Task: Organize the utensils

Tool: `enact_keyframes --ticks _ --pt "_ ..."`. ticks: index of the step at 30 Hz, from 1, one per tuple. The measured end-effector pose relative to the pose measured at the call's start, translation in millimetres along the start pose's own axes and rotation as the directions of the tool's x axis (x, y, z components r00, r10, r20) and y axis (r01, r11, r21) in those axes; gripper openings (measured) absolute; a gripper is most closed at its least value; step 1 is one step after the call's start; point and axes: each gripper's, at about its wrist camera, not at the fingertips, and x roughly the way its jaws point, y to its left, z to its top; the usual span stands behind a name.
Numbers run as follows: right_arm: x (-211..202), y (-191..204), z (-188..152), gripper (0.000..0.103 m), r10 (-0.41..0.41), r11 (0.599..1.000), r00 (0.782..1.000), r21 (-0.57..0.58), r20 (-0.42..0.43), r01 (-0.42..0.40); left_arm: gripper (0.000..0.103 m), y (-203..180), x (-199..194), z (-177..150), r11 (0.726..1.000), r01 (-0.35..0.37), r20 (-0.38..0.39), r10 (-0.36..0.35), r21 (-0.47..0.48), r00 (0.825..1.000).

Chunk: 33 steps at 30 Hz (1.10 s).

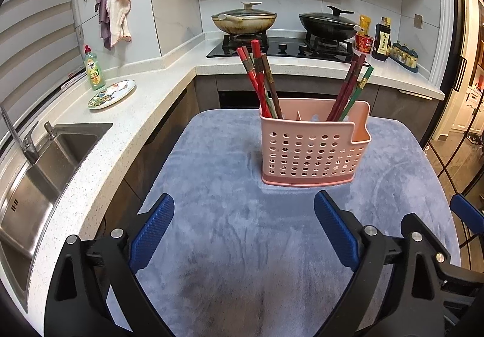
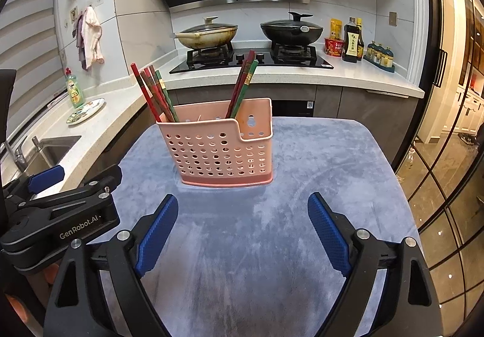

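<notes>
A pink perforated utensil holder (image 1: pixel 311 149) (image 2: pixel 224 149) stands upright on a blue-grey cloth (image 1: pixel 236 231) (image 2: pixel 248 246). Red, brown and green chopsticks lean out of its left compartment (image 1: pixel 260 80) (image 2: pixel 154 92) and its right compartment (image 1: pixel 351 86) (image 2: pixel 243 83). My left gripper (image 1: pixel 243 210) hangs open in front of the holder, nothing between its blue pads. My right gripper (image 2: pixel 242 210) is open too, close before the holder, with only cloth between its pads. In the right wrist view the left gripper's black body (image 2: pixel 57 216) sits at the left edge.
A white counter (image 1: pixel 145 101) wraps round the left and back, with a steel sink (image 1: pixel 39 173), a green soap bottle (image 1: pixel 94 69) and a painted plate (image 1: pixel 112 93). Two lidded woks (image 2: pixel 208 34) (image 2: pixel 290 30) sit on the hob. Sauce bottles (image 2: pixel 352 40) stand at right. Glass doors (image 2: pixel 447 155) flank the right.
</notes>
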Motion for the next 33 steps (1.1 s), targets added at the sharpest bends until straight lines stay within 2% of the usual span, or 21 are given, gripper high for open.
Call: enact_keyframes --ticks 33 --pt "3.0 -3.3 -4.9 0.085 -0.02 1.0 1.0 0.009 -0.021 0.02 0.091 -0.7 0.7 -5.8 1.0 -0.008 -0.021 0.008 -0.006 1.0"
